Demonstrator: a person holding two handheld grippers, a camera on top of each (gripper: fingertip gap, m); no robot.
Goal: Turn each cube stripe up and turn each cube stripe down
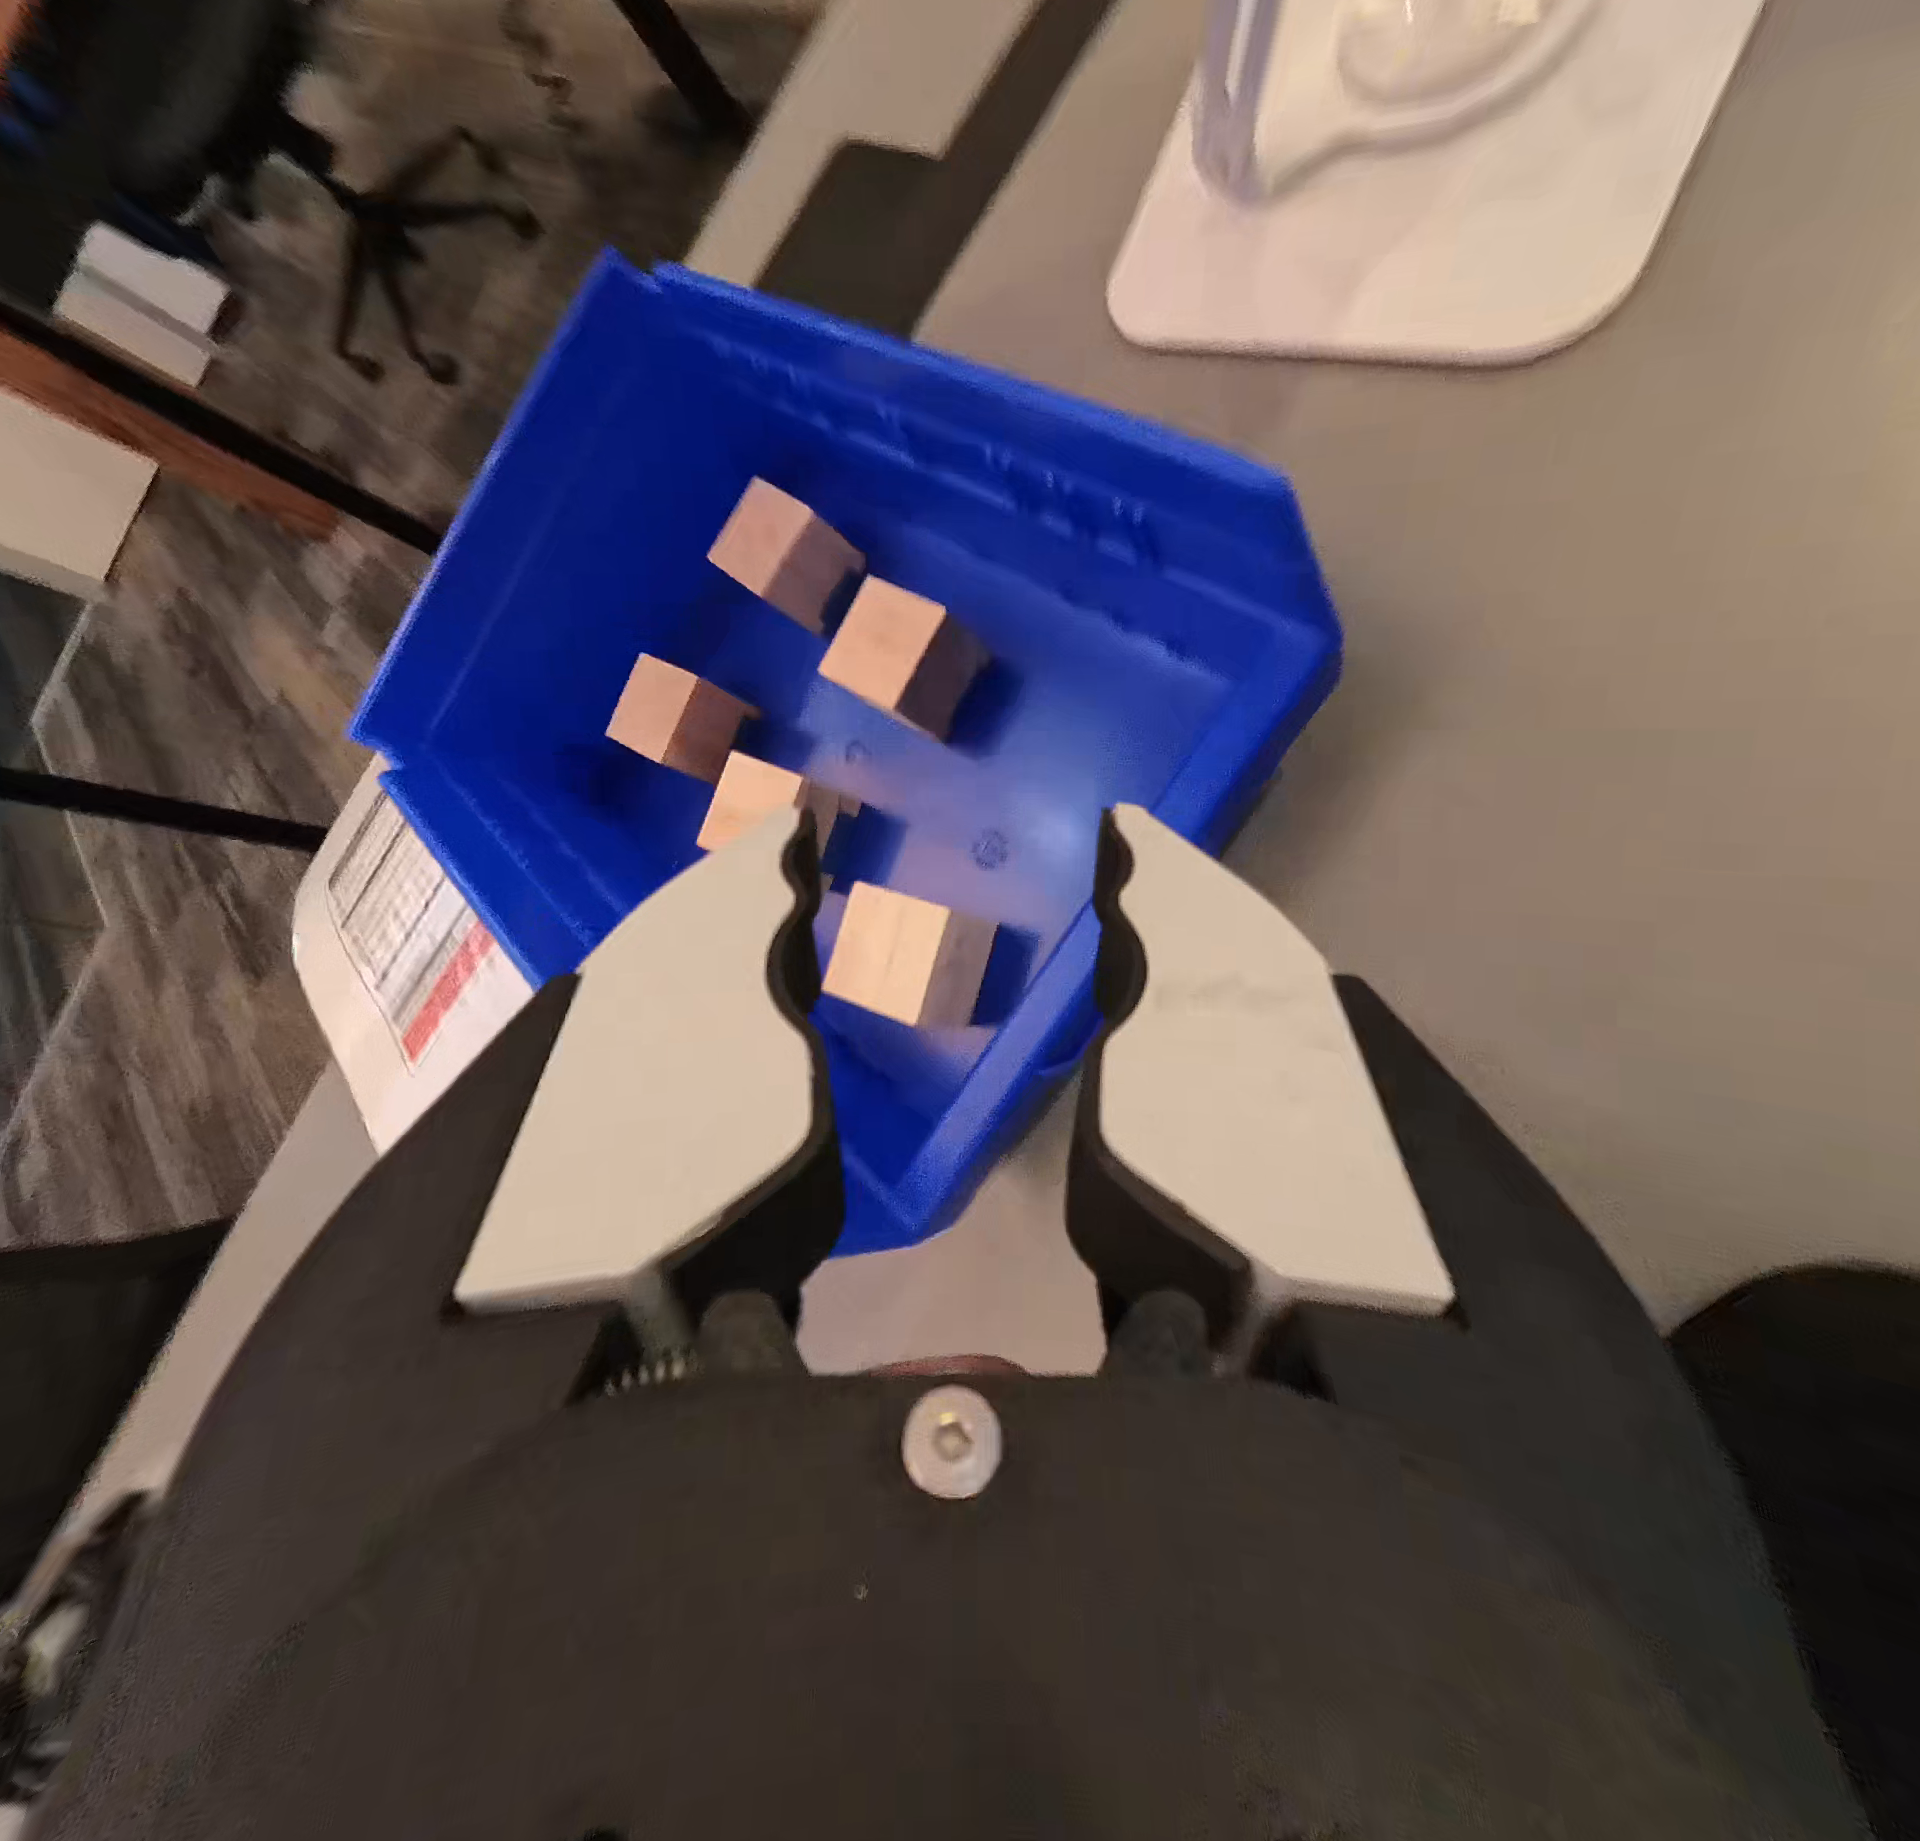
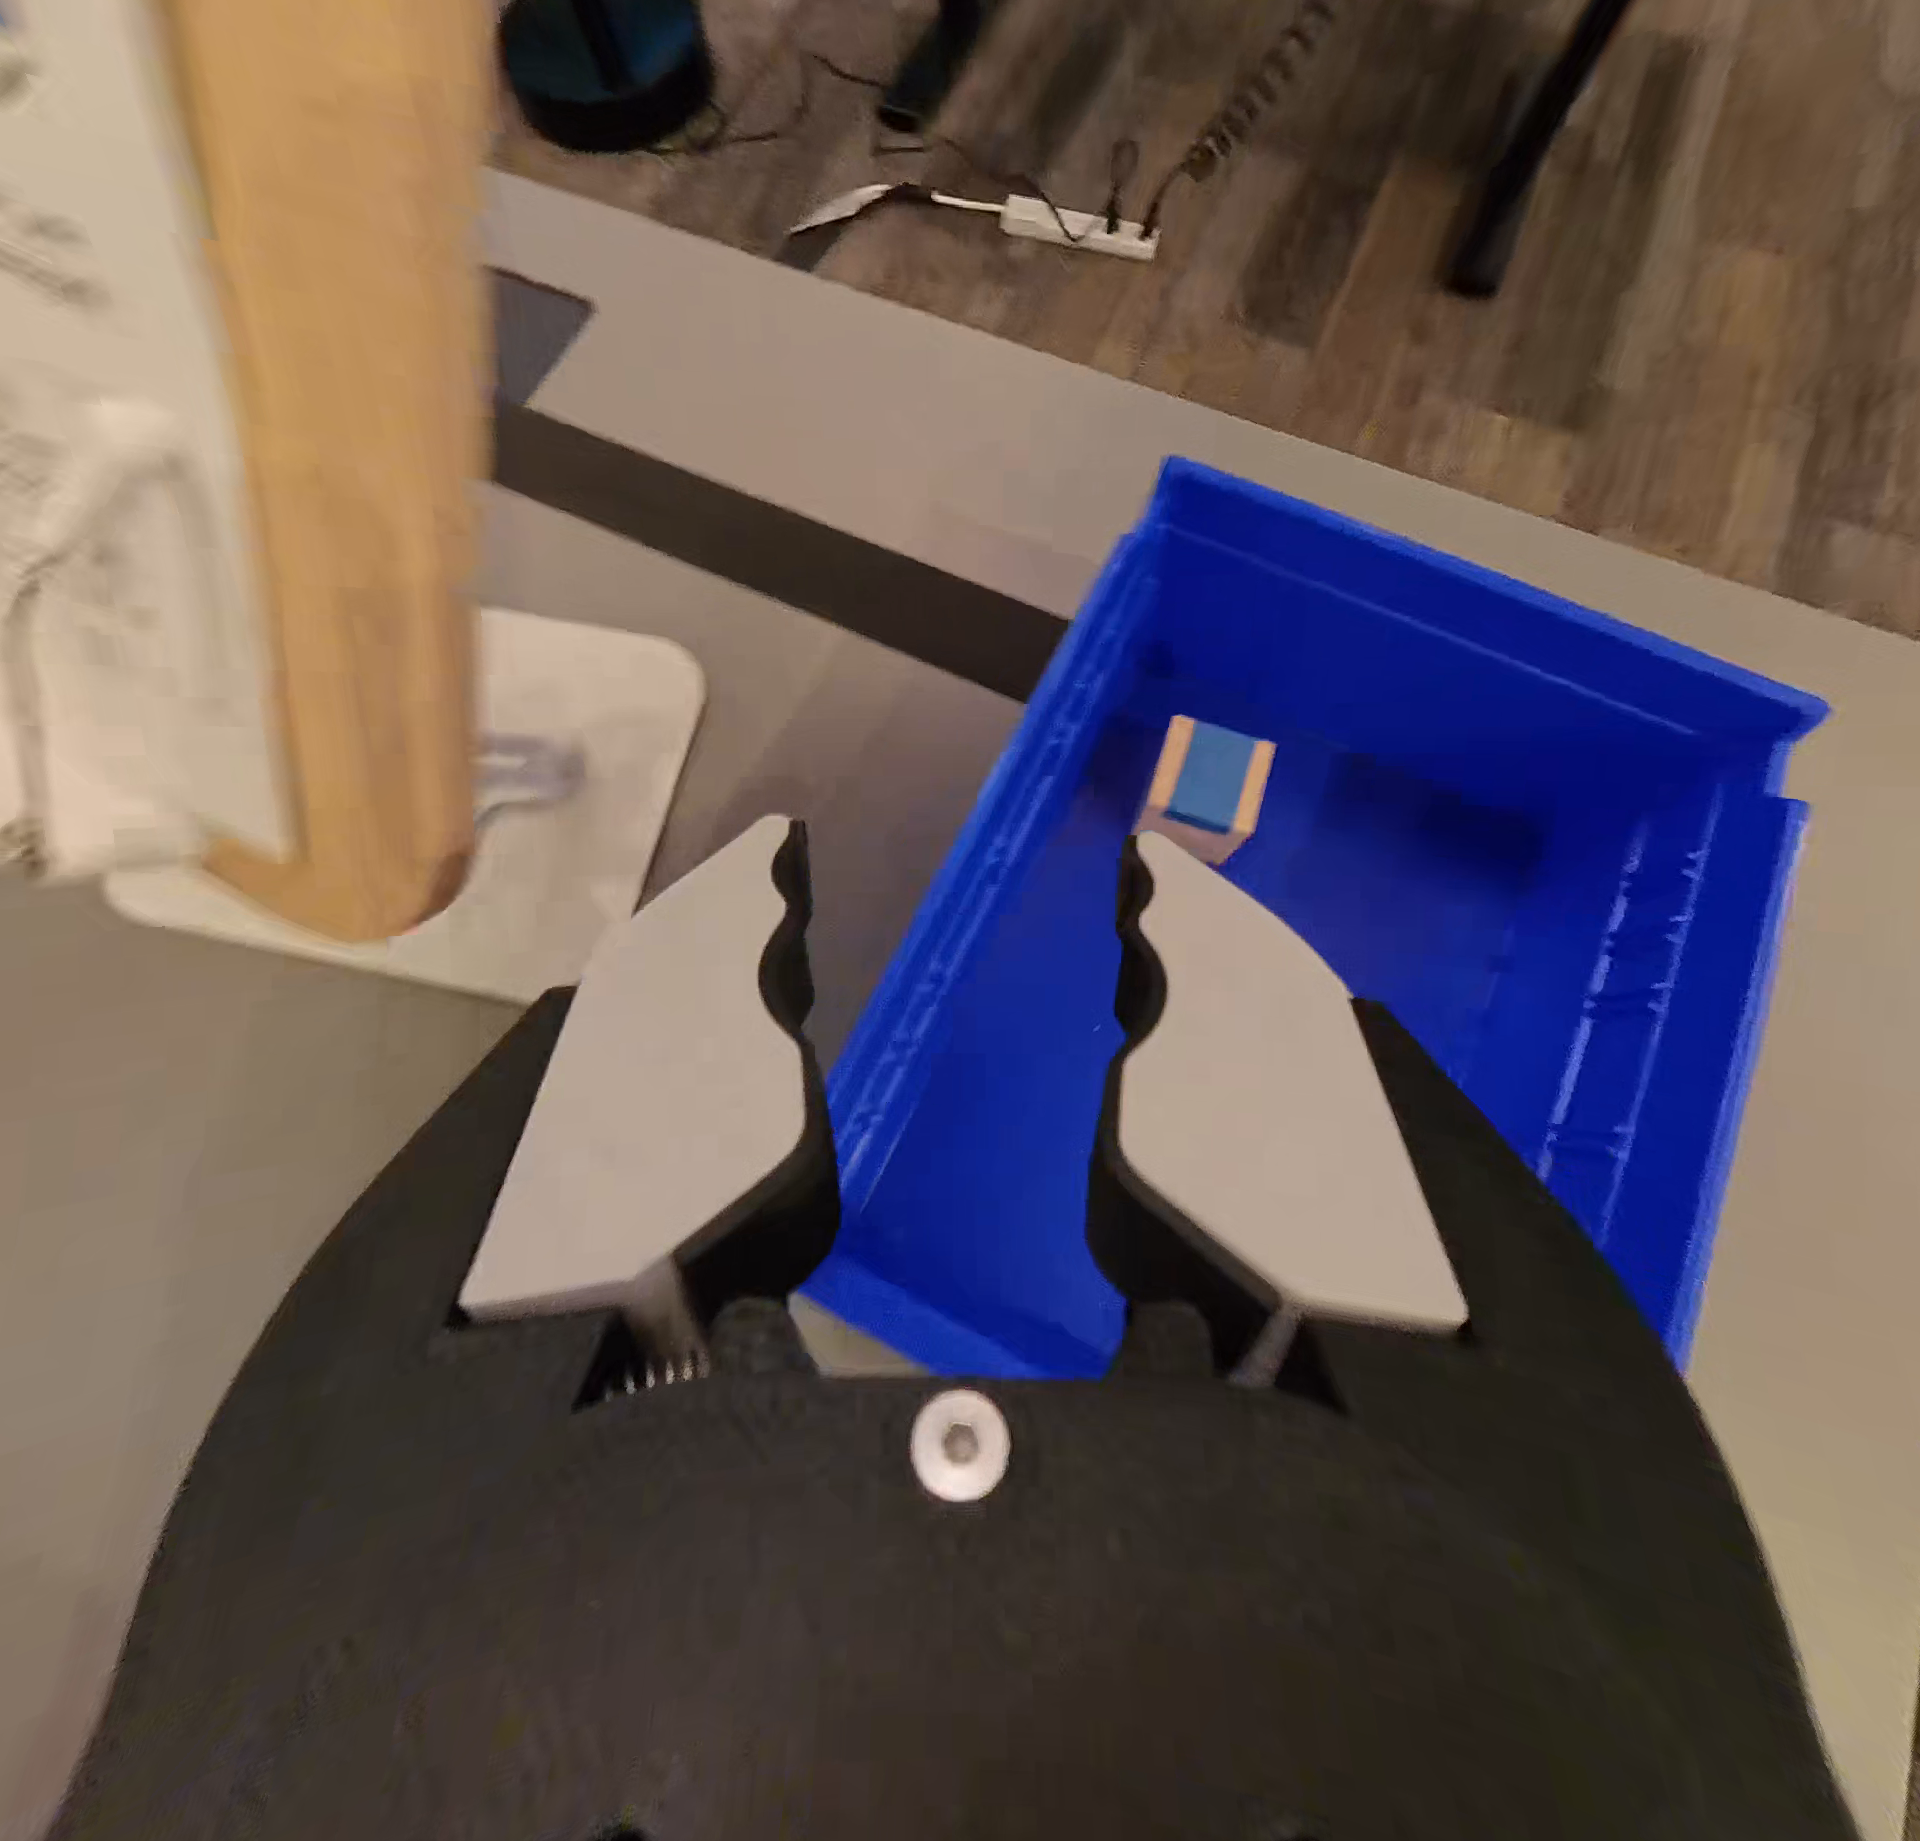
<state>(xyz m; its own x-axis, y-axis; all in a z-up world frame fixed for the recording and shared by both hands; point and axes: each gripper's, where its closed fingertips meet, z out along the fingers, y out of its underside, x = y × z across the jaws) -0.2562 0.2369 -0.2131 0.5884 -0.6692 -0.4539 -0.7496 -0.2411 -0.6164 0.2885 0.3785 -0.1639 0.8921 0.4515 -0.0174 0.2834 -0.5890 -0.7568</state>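
Both grippers gaping empty: left gripper is hovering over plain cubes at centre frame, probably picking next.

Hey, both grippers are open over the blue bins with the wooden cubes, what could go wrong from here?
1. The left gripper hangs over a bin where two cubes sit very close together, so closing may nudge a neighbour.
2. The right gripper straddles the other bin's wall; lowering it could hit the rim.
3. The striped cube sits close to that wall, leaving little room for a finger.
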